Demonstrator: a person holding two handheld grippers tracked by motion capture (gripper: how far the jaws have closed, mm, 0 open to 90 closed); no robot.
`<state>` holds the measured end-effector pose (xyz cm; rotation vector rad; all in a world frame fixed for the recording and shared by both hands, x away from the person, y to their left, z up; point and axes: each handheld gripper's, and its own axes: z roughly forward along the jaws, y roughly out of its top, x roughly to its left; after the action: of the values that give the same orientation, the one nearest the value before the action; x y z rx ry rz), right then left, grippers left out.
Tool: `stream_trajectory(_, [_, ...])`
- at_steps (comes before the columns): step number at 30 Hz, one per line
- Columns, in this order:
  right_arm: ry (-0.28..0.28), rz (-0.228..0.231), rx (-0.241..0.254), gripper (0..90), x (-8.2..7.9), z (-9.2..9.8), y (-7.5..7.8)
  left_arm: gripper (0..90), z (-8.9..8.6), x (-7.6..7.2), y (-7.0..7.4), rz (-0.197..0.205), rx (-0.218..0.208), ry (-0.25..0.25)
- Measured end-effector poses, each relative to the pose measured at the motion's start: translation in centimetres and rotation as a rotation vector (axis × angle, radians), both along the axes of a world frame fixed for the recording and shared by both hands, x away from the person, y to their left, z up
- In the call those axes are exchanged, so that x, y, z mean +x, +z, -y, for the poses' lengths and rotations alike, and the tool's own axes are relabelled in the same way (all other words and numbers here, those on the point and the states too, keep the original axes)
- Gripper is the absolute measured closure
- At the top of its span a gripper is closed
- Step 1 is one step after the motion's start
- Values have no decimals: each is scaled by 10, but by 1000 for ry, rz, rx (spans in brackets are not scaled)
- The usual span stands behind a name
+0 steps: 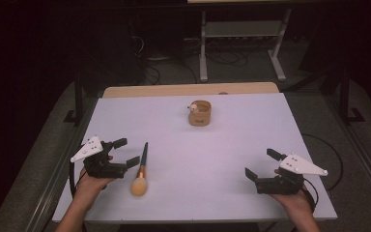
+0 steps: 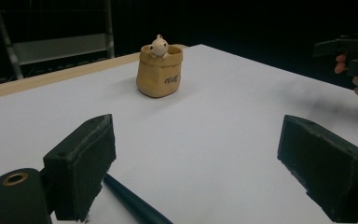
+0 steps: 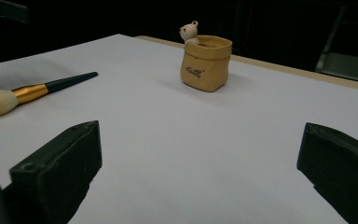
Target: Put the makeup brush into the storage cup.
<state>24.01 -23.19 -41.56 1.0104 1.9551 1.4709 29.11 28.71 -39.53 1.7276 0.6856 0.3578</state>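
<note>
We take this for a lab or recording studio. The white worktop (image 1: pixel 183 154) stands alone in a dark room on grey carpet. Beyond the worktop, loose cables (image 1: pixel 222 58) trail over the floor around a white metal frame (image 1: pixel 241 43). Black stands (image 1: pixel 77 96) flank the worktop on both sides.

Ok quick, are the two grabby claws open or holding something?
Left gripper: open, holding nothing, beside the dark-handled, gold-banded makeup brush.
Right gripper: open, holding nothing.
</note>
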Motion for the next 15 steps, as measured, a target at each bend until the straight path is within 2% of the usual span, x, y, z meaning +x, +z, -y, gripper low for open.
stream_trajectory(5, [2,-3,0,0,0,-1,0,108,2,2,2,4,4,1])
stream_trajectory(15, [12,1,-10,0,2,-1,-1,109,-1,10,1,9,-28,6])
